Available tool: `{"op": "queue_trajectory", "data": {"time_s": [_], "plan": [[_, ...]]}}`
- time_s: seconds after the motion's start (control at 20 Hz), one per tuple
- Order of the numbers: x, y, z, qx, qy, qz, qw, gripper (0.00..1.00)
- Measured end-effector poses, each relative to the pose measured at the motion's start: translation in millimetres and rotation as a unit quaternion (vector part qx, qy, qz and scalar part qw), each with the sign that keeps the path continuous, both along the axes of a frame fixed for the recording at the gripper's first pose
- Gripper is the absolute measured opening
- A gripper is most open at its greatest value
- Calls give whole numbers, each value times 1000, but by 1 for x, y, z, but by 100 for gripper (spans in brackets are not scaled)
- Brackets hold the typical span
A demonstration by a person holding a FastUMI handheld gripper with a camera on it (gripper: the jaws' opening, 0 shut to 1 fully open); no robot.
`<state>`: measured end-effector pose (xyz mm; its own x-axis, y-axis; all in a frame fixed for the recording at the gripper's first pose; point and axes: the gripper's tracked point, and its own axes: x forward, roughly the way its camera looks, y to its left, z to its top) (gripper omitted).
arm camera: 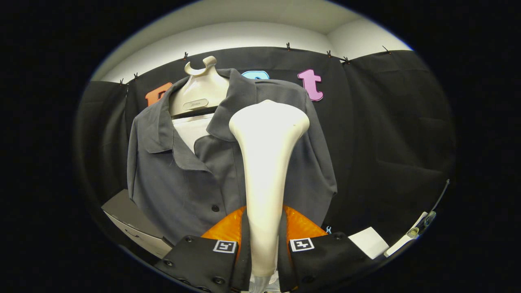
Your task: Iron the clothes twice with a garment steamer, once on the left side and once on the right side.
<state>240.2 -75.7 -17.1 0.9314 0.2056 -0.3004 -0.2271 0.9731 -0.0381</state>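
Observation:
A grey short-sleeved shirt (183,179) hangs on a cream hanger form (199,91) against the booth wall, collar open and buttons down the front. My gripper (263,248) is shut on the handle of a white garment steamer (266,162), both fingers pressing its narrow neck. The steamer's wide head stands upright just ahead of the fingers, over the shirt's right half near the shoulder. Whether the head touches the cloth, I cannot tell.
A grey-and-white box (130,224) sits low beside the shirt's left hem. A white sheet (368,242) and a small clipped object with a thin cable (423,226) lie to the lower right. Black cloth wall (386,134) stands behind everything.

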Motion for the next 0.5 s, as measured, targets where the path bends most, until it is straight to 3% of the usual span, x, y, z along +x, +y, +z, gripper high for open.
{"op": "queue_trajectory", "data": {"time_s": [0.5], "plan": [[-9,-13,-42,-8,30,12,999,34]]}}
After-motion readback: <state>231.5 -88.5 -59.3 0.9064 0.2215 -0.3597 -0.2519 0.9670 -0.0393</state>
